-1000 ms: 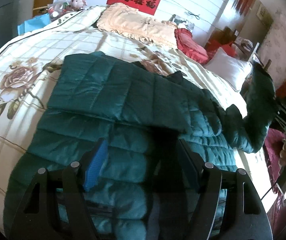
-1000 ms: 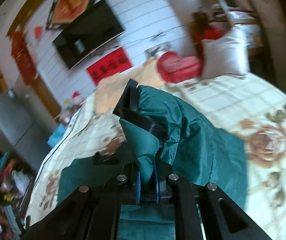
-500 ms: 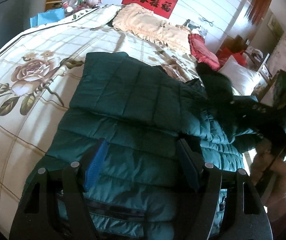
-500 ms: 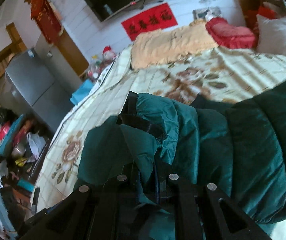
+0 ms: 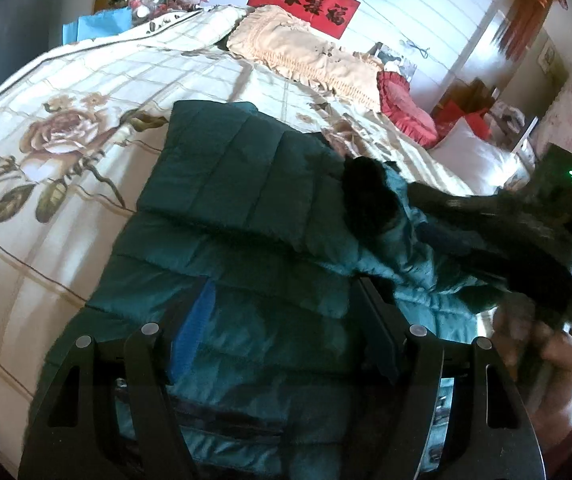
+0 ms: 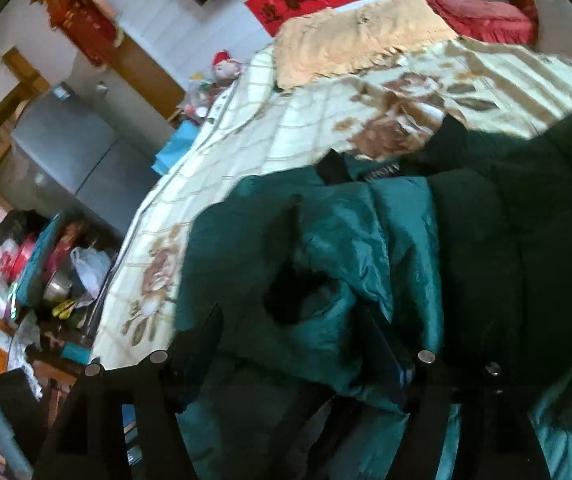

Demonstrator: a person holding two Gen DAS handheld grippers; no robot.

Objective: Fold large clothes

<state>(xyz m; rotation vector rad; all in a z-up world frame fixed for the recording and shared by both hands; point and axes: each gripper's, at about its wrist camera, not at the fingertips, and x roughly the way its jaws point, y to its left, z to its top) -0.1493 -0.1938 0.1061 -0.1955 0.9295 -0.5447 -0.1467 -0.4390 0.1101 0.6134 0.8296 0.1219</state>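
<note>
A dark green quilted puffer jacket point(image 5: 242, 200) lies on the bed, one side folded over its middle. My left gripper point(image 5: 286, 320) is open and hovers just above the jacket's lower part. My right gripper point(image 6: 297, 332) is open over the jacket's second sleeve point(image 6: 325, 248), which lies across the jacket's body; the dark cuff opening sits between its fingers. In the left wrist view the right gripper point(image 5: 381, 196) reaches in from the right, held by a hand.
The bed point(image 5: 66, 100) has a cream floral quilt. A beige pillow point(image 5: 305, 56), a red pillow point(image 5: 405, 108) and a white pillow point(image 5: 469, 152) lie at its head. A grey cabinet point(image 6: 74, 152) and floor clutter point(image 6: 38, 272) stand at the bed's left side.
My right gripper carried the sleeve across onto the jacket's body, lowered it, then opened and let it go. My left gripper stayed open and drew slightly nearer.
</note>
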